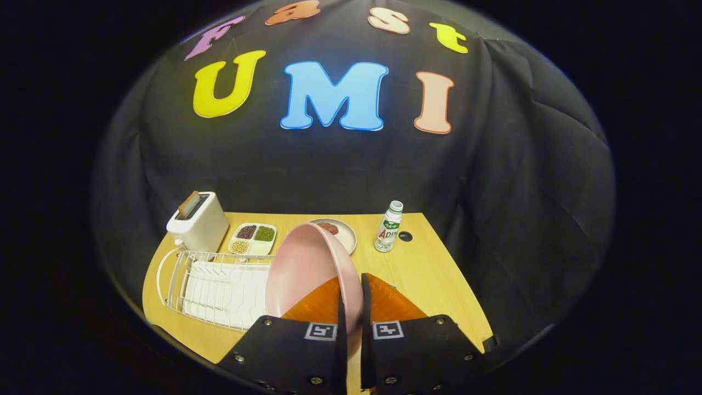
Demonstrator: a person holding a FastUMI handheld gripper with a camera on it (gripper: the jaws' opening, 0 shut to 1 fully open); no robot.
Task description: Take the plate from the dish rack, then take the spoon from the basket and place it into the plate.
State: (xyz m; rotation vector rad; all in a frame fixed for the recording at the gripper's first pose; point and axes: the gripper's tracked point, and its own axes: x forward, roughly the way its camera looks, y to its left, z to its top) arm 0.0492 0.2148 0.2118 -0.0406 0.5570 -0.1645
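1. One step looks mostly done: I have the pink plate (307, 263) out of the dish rack (219, 285), held on edge above the table (433, 285).
2. My gripper (351, 307) is clamped on the plate's rim, both fingers (341, 312) squeezed close with the rim between them; the plate tilts up and away ahead of the fingers.
3. To the left of the fingers sits the white wire dish rack, with no dishes in it that I can see.
4. Beyond the rack stand a toaster (197, 222) and a divided tray (252, 240) of beans or grains.
5. Just past the plate lies a small saucer (340, 230) with something reddish on it, and to the right of that a small bottle (388, 226).
6. Still to do, as I judge it: set the plate down on the bare table to the right, then fetch the spoon. I cannot make out the basket or the spoon from here.
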